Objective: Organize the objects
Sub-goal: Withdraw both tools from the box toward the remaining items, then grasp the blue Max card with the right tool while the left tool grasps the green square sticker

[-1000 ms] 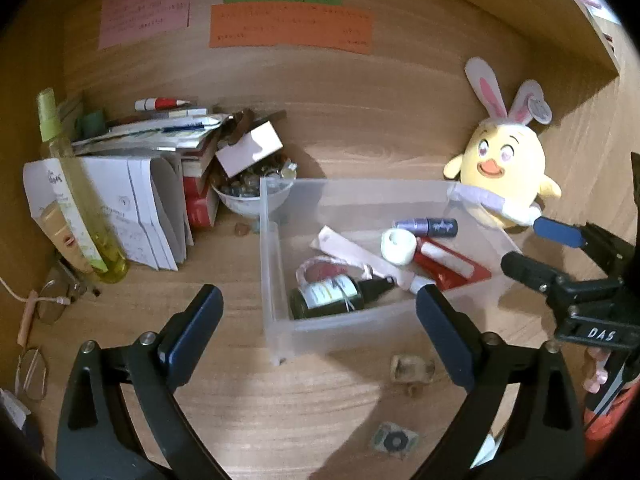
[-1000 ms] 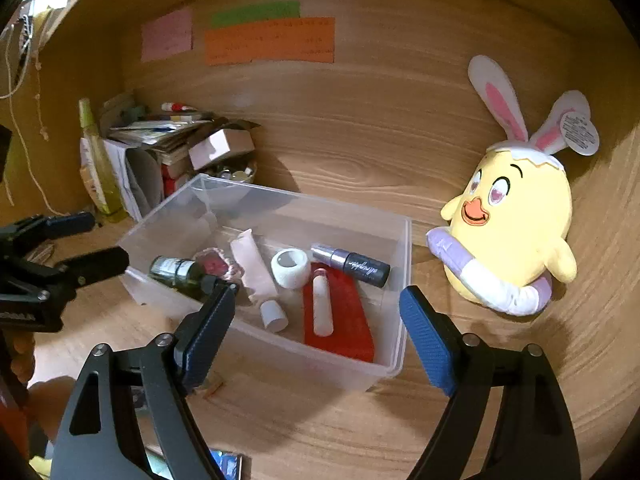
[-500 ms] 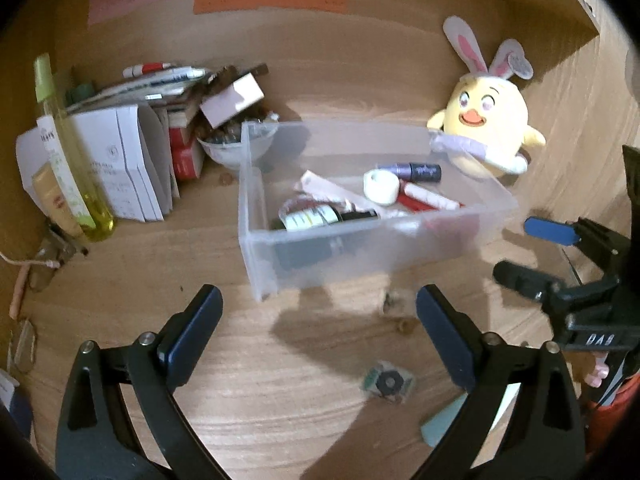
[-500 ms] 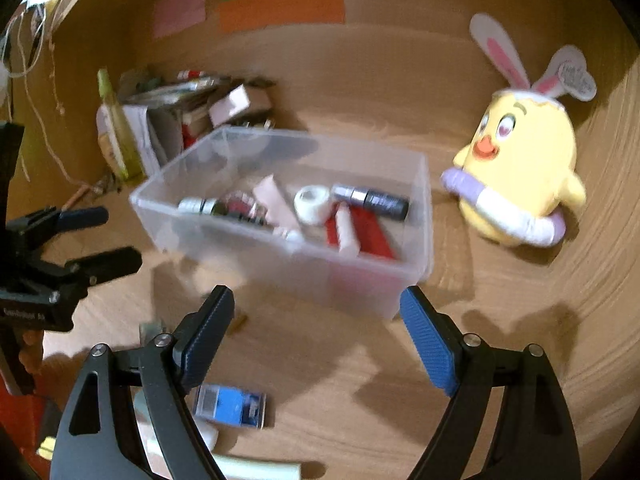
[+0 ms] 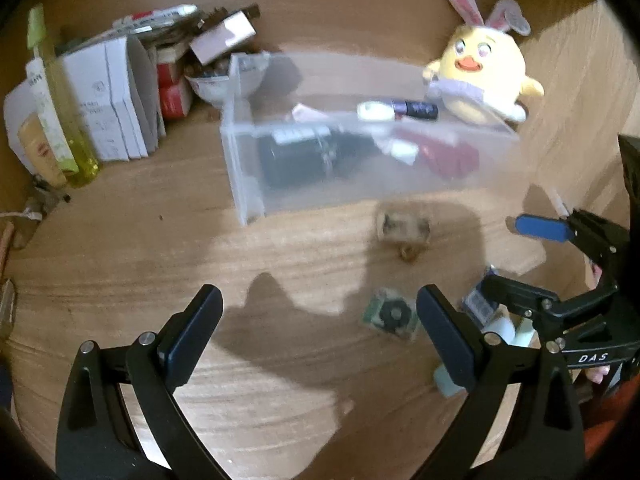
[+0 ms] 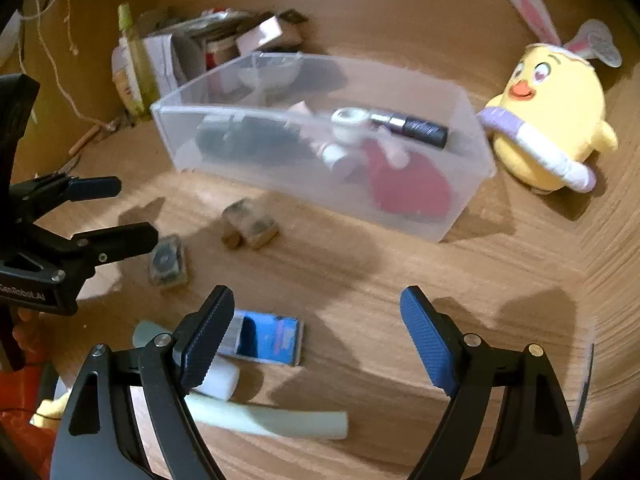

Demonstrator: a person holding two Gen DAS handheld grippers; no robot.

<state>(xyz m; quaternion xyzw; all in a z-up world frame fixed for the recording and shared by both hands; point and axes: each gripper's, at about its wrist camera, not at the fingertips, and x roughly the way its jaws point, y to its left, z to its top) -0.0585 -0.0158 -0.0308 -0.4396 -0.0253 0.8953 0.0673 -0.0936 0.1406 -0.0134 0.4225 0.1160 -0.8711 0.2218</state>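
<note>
Both tongs gape empty; the flat blue rectangular packet point(image 6: 264, 338) lies crosswise beside the right tongs point(image 6: 316, 340), lower left.

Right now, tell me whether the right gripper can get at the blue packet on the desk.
Probably yes. The right gripper is open, and the blue packet lies uncovered just beside its left finger, apart from the clear bin.

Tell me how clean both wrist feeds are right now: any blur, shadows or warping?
Left wrist view: motion blur smears the clear bin and the small brown block; gripper shadows fall across the wooden table. Right wrist view: sharper, though the bin's contents are soft; the blue packet reads clearly. Both views show strong fisheye bending and dark corners.
</note>
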